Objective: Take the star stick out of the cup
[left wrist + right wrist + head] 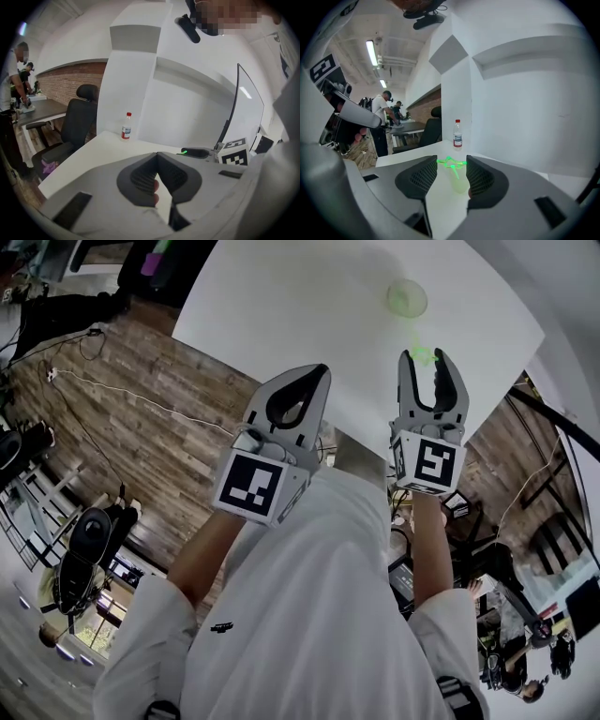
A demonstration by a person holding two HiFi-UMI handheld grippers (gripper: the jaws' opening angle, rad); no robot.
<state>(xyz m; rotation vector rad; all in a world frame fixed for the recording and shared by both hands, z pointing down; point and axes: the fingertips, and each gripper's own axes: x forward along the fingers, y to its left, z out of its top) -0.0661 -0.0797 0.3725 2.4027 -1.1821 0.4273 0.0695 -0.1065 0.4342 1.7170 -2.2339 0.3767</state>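
Observation:
A pale green translucent cup [407,298] stands on the white table [281,296]. The green star stick [422,354] leans out of it toward me. In the right gripper view the star [451,162] spans the gap between the jaw tips and touches both pads, with its stick running down into the cup [460,182] beyond. My right gripper [428,357] is shut on the star. The left gripper [317,371] hangs over the table's near edge, to the left, shut with nothing in it; its tips meet in the left gripper view [157,154].
A water bottle [125,126] with a red cap stands at the table's far end against the white wall; the right gripper view has the bottle [458,134] too. A black office chair [77,122] is beside the table. A monitor [243,112] stands to the right. People work at a far desk.

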